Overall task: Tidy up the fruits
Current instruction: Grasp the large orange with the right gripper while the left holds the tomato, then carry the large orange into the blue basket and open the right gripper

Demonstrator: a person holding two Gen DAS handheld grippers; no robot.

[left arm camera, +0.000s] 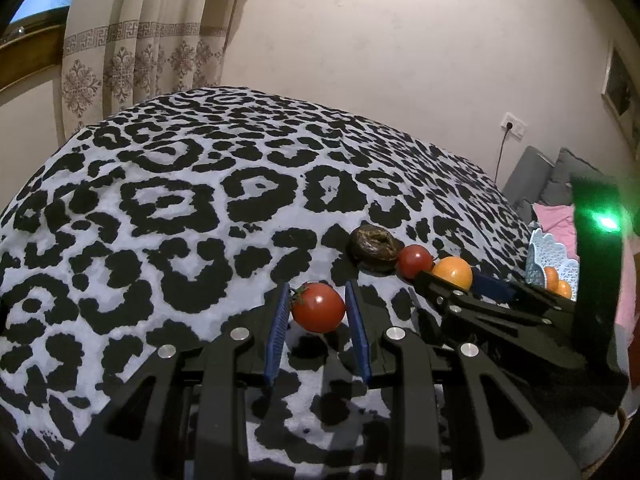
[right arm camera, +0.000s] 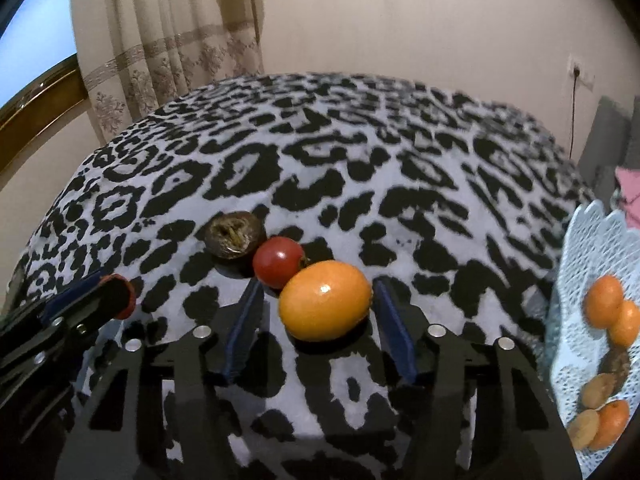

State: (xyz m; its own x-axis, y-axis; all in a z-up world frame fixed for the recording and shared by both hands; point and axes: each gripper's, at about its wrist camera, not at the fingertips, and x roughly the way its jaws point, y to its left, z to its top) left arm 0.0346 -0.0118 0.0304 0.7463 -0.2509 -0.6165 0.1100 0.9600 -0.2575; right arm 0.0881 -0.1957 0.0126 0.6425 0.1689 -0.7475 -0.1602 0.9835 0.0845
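Note:
A red tomato (left arm camera: 318, 307) lies on the leopard-print cloth (left arm camera: 180, 220) between the blue pads of my left gripper (left arm camera: 318, 302), which stands open around it with small gaps on both sides. An orange fruit (right arm camera: 325, 300) lies between the pads of my right gripper (right arm camera: 318, 300), also open with gaps. A second red tomato (right arm camera: 278, 262) and a dark wrinkled fruit (right arm camera: 234, 239) lie just behind the orange fruit, touching in a row. The right gripper (left arm camera: 460, 280) also shows in the left wrist view, the left gripper (right arm camera: 116, 296) in the right wrist view.
A white lacy basket (right arm camera: 592, 240) stands at the right edge of the table and holds several orange and brown fruits. A curtain (left arm camera: 132, 40) and a wall stand behind the table. Grey cushions and pink fabric lie beyond the right edge.

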